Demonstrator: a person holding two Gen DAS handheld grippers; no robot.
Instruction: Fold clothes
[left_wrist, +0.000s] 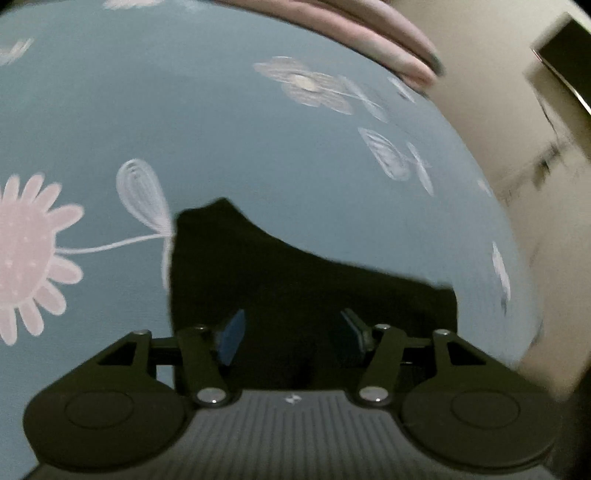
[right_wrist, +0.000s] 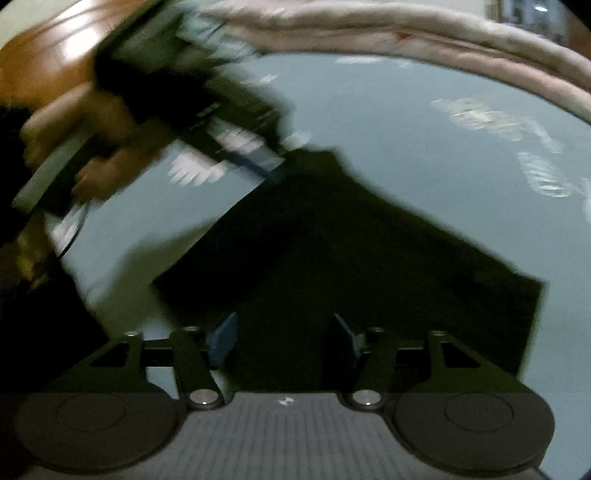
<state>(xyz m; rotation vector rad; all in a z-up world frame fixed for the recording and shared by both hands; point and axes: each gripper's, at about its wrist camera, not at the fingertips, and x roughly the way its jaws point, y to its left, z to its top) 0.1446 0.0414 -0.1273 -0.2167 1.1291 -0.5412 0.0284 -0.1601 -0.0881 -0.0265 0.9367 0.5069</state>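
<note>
A black garment (left_wrist: 295, 266) lies flat on a blue bedsheet with a flower print (left_wrist: 221, 129). My left gripper (left_wrist: 293, 332) hovers over its near part, blue pads wide apart and nothing pinched between them. In the right wrist view the same black garment (right_wrist: 351, 240) spreads as a dark angular shape on the sheet (right_wrist: 406, 129). My right gripper (right_wrist: 284, 336) is open above it, and its pads hold nothing. At the upper left of that view, a blurred hand (right_wrist: 103, 110) holds the left gripper (right_wrist: 266, 162) near the garment's far corner.
A rolled pink blanket (left_wrist: 388, 37) (right_wrist: 406, 29) lines the far side of the bed. Beige floor (left_wrist: 517, 221) and a dark piece of furniture (left_wrist: 561, 55) lie beyond the bed's right edge. A brown wooden surface (right_wrist: 55, 48) shows at the upper left.
</note>
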